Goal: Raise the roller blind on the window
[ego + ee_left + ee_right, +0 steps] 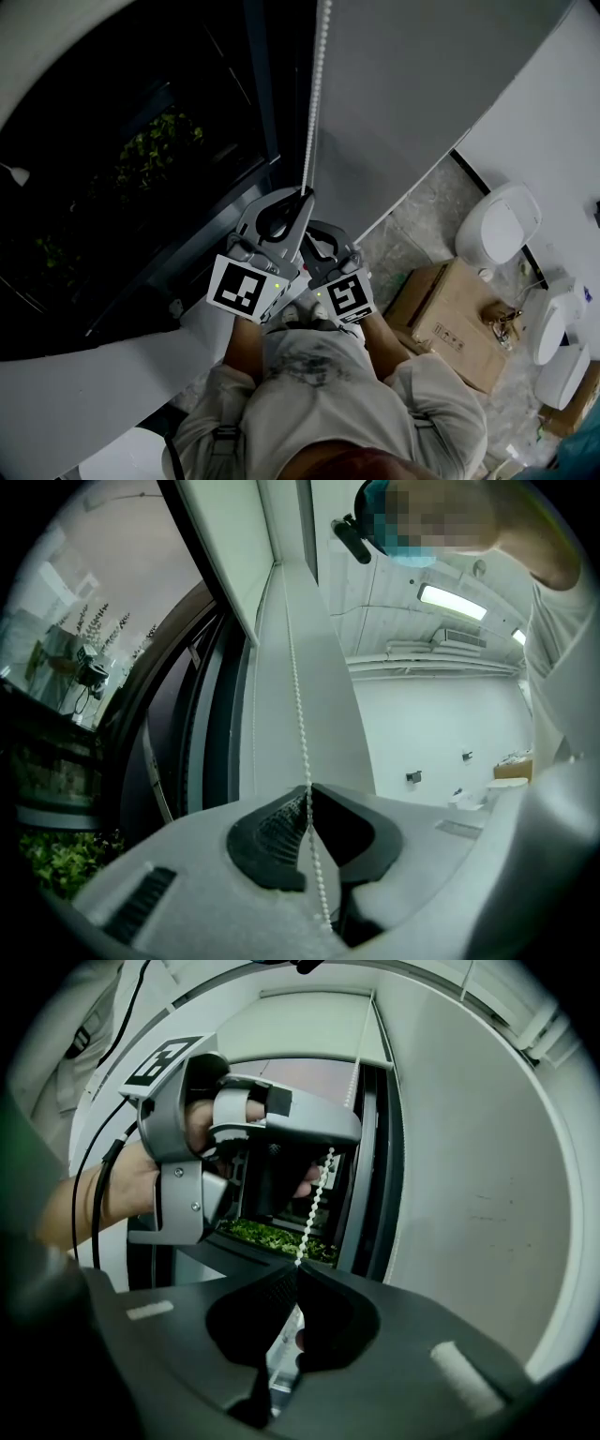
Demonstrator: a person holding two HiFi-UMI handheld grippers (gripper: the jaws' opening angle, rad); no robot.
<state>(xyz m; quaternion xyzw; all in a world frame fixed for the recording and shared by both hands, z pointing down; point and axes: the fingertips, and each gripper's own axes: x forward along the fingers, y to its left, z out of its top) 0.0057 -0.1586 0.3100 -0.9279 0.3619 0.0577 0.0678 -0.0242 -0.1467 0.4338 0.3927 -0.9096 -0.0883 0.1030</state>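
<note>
A white bead chain [315, 84] hangs down beside the dark window [122, 150]. My left gripper [306, 194], light grey, is shut on the chain, which runs up from its closed tips [307, 787] along the window frame. Just below it my right gripper [313, 229], dark grey, is also shut on the bead chain [321, 1190] at its tips [298, 1265]. In the right gripper view the left gripper [253, 1129] sits directly above, held by a hand. The roller blind [300, 1026] covers only the top of the window.
A grey wall [412, 103] stands right of the window. On the floor at the right lie a cardboard box [450, 319] and several white ceramic fixtures [497, 225]. Green plants [159, 141] show outside the glass.
</note>
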